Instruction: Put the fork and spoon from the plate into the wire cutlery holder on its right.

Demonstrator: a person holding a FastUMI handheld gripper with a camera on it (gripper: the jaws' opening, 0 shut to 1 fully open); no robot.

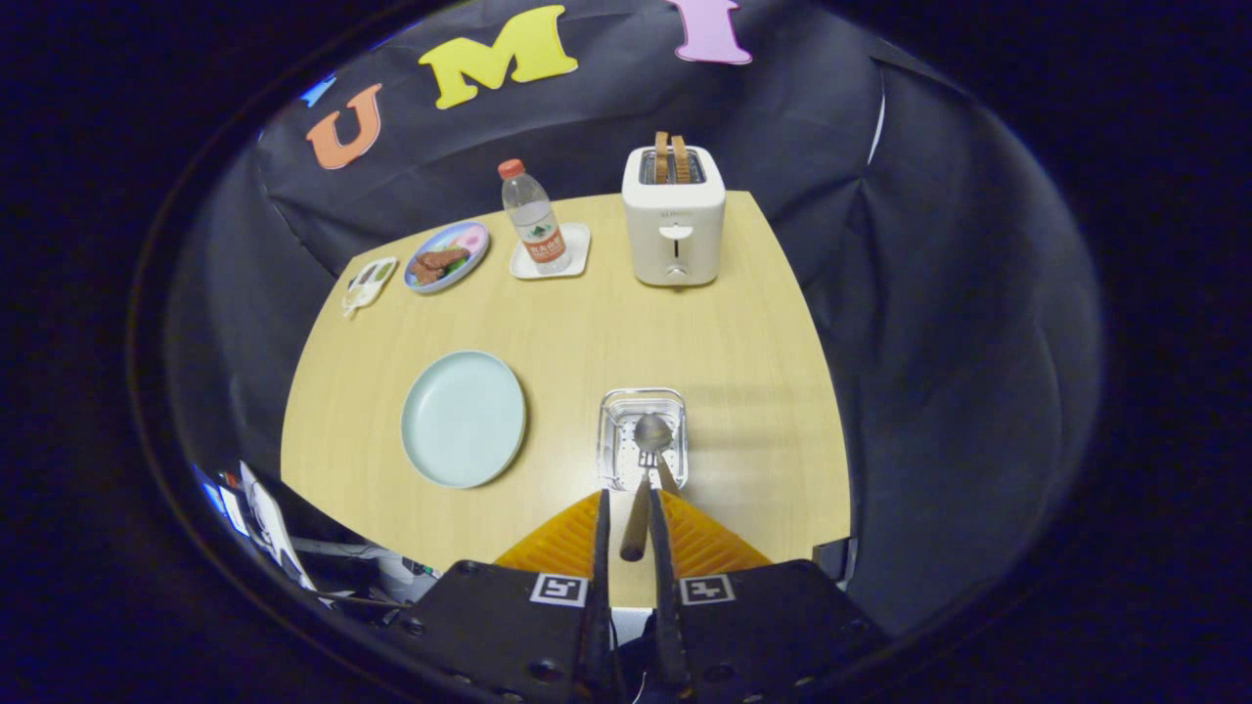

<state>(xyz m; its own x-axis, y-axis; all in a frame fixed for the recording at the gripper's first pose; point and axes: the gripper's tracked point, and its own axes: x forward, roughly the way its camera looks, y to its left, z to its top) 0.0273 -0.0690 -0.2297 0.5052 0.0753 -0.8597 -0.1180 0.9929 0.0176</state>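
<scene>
the tool [628, 523] sits nearest, its two orange fingers [699, 533] drawn close together with a wooden handle [636, 523] standing between them; both fingers look pressed against it. that handle runs forward to the fork [647, 458], whose head dips over the near rim of the wire cutlery holder [643, 438]. the spoon [652, 431] is already in the holder, its bowl showing just beyond the fork's head and its own handle leaning back toward the fingers. to the left of the holder, apart from it, the pale green plate [464, 418] lies bare on the tabletop [743, 391]. at the far side stand a white toaster [675, 217], a water bottle [533, 217] on a small white tray [577, 256] and a dish of food [446, 256].
</scene>
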